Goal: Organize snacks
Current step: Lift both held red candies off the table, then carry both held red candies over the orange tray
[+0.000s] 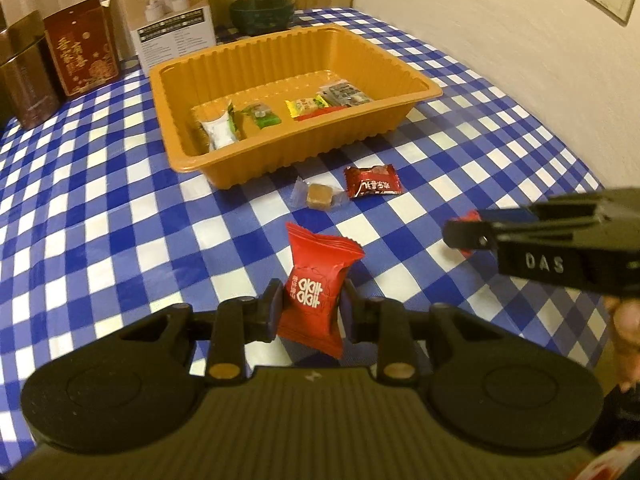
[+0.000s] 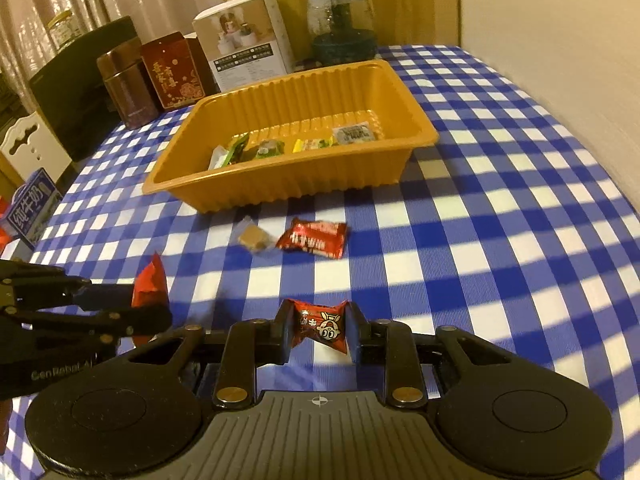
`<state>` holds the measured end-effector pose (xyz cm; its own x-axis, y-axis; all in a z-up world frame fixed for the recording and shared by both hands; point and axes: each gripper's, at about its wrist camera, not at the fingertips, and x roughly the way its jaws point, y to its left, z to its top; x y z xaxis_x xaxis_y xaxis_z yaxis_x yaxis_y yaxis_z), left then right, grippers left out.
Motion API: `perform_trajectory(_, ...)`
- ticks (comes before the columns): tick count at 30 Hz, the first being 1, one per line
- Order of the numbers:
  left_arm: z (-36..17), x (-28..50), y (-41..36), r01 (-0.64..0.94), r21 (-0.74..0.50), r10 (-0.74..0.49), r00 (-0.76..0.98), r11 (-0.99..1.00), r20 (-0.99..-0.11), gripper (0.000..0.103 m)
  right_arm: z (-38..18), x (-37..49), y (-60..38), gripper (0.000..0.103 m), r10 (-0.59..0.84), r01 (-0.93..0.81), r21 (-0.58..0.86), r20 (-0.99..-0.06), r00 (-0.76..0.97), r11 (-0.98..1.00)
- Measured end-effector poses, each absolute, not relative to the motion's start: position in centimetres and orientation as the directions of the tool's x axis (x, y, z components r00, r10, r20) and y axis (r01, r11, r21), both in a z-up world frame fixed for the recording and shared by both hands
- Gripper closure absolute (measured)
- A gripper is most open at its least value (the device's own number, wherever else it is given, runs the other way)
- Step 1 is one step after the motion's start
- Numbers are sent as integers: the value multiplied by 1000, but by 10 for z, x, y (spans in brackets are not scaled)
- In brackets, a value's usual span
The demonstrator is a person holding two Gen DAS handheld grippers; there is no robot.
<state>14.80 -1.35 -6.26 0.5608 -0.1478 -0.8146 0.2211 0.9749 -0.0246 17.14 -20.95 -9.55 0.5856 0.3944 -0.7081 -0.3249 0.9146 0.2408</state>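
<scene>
Fingers of the left gripper [image 1: 310, 306] pinch a bright red foil snack packet [image 1: 318, 286]; the right gripper [image 2: 318, 330] clamps a small dark red wrapped candy [image 2: 320, 325]. Before the ribbed orange plastic tray [image 1: 224, 60] on the blue-checked tablecloth [image 1: 100, 200] lie a clear-wrapped brown caramel [image 1: 318, 195] and a dark red sachet [image 1: 374, 180], unobstructed. Tins [image 2: 148, 76] stand behind the tray.

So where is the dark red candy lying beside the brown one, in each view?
Left wrist: the dark red candy lies a little right of centre, in front of the tray, right of the brown candy.
Right wrist: the dark red candy lies near the centre, again in front of the tray and right of the brown candy.
Shared landmark: the tray's near wall.
</scene>
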Motion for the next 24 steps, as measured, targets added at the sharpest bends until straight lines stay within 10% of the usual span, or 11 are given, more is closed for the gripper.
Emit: perform_trajectory(24,-24,122,-6,71,-82,-109,597,994,-795,76,-57,139,-209,76,390,-331,225,-691,609,916)
